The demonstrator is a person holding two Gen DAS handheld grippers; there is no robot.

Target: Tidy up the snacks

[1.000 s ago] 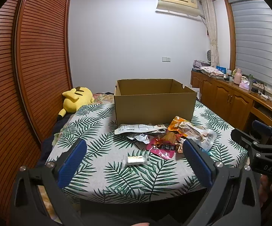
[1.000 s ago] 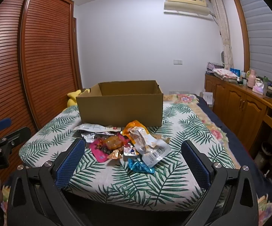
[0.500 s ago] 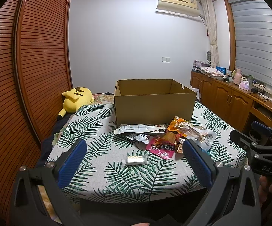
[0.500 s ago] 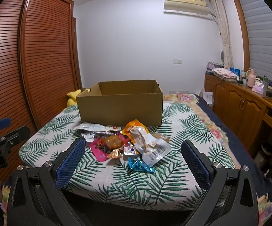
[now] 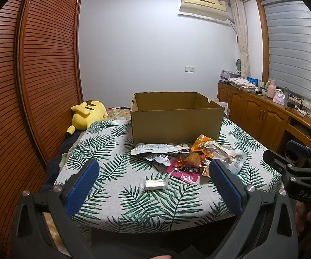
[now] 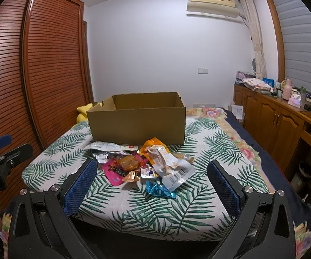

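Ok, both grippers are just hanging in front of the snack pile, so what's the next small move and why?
Probably ease the left gripper forward and down onto the small pale packet. It lies alone on the leaf-print cloth, apart from the snack pile, directly between the open jaws, so it looks like the simplest first pick. The cardboard box stands open behind; the right gripper is open too.

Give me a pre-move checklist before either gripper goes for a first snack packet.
1. Left gripper open, nothing between its blue pads: ok.
2. Right gripper open, nothing held: ok.
3. Open brown cardboard box upright behind the pile, top unobstructed: ok.
4. Small silver-wrapped packet lies apart from the pile, easiest single pick for the left: ok.
5. Crinkled blue foil packet at the pile's near edge, touching the clear barcoded bag: ok, though the bag may drag.
6. Box contents: cannot tell, the interior floor is hidden.
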